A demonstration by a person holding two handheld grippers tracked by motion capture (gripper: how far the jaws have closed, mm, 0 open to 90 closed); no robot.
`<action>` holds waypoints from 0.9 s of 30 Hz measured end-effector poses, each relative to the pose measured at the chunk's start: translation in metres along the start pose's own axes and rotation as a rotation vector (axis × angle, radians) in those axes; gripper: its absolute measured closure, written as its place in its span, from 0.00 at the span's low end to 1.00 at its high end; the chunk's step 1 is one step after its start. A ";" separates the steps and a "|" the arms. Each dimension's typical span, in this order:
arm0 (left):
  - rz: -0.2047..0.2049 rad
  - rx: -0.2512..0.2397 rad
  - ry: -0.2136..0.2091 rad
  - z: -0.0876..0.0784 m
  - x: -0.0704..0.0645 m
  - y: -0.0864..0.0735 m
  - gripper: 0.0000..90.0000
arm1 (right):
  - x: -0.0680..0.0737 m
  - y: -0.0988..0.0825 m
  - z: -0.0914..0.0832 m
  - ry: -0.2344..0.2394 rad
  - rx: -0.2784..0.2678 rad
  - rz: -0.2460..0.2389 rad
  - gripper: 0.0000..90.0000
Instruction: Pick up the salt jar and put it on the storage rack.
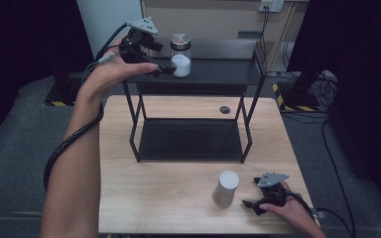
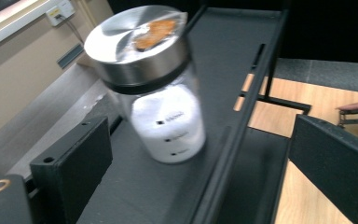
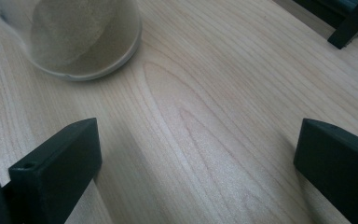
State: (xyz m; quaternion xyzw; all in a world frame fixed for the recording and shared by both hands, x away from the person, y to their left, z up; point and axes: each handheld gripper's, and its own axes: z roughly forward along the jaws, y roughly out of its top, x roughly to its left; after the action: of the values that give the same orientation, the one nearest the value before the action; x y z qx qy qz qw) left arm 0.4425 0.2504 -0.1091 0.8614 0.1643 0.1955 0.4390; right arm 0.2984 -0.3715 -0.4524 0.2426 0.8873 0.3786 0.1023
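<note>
Our left gripper (image 1: 164,70) is wide open, with the upright jar (image 2: 154,84) on the shelf's top tier (image 2: 223,56) just ahead between its jaws. Right gripper (image 1: 250,203), also open, rests near the white cylinder (image 1: 226,188).

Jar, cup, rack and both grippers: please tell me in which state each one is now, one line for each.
Jar: upright on the rack's top shelf, metal lid on, partly filled with white powder, not gripped.
Cup: standing upright on the table, free of the jaws.
Rack: standing on the table, lower shelf bare.
Left gripper: open, jaws beside the jar.
Right gripper: open, low over the table, next to the cup.
</note>
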 end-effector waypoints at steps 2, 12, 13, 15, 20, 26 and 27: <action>0.025 -0.003 -0.010 -0.002 -0.003 -0.001 0.06 | 0.000 0.000 0.000 0.000 0.000 0.000 0.02; 0.129 -0.022 -0.063 -0.008 -0.032 -0.012 0.05 | 0.000 0.000 0.000 0.000 -0.001 0.000 0.02; 0.132 -0.023 -0.070 -0.008 -0.035 -0.015 0.05 | 0.000 0.000 0.000 -0.001 -0.001 0.000 0.02; 0.144 -0.027 -0.079 -0.005 -0.043 -0.022 0.05 | 0.000 0.000 0.000 -0.001 -0.001 0.000 0.02; 0.167 -0.017 -0.101 0.004 -0.066 -0.041 0.05 | 0.001 0.000 0.000 -0.003 -0.003 0.000 0.02; 0.187 -0.003 -0.137 0.021 -0.097 -0.071 0.05 | 0.003 -0.001 0.000 -0.005 -0.002 0.006 0.02; 0.191 0.001 -0.146 0.024 -0.101 -0.076 0.05 | 0.003 0.000 0.000 -0.004 0.000 0.007 0.02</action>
State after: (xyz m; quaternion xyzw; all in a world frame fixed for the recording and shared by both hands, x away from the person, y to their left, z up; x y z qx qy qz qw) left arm 0.3571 0.2307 -0.2041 0.8852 0.0493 0.1729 0.4290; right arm 0.2954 -0.3704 -0.4525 0.2465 0.8862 0.3787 0.1025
